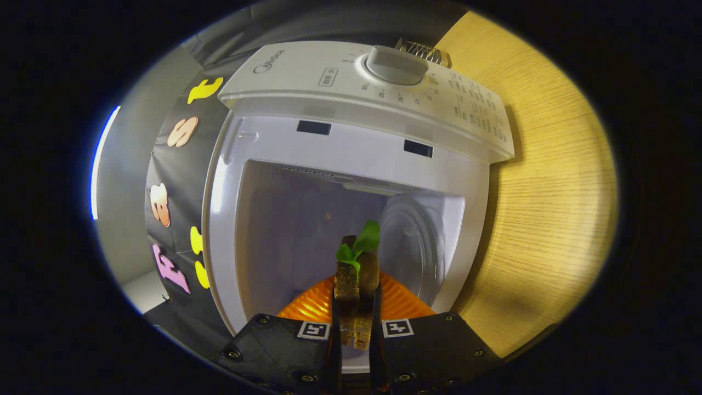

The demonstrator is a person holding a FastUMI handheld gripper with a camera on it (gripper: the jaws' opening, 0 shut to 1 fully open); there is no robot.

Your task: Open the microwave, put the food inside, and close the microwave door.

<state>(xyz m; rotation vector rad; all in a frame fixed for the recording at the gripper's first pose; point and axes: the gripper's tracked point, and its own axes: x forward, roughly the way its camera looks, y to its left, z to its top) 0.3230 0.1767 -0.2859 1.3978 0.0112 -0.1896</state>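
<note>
Gripper [355,323] apparently clamped on sandwich [356,285] before open microwave [351,164]

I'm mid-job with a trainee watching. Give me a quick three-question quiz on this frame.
1. True or false: the white microwave has its cavity open.
2. What does the gripper hold? A) a spoon B) a brown sandwich with green leaves C) nothing
3. Fill in: under the sandwich lies a ribbed ____ plate.

Key: 1 true; 2 B, both fingers press on it; 3 orange.
</note>
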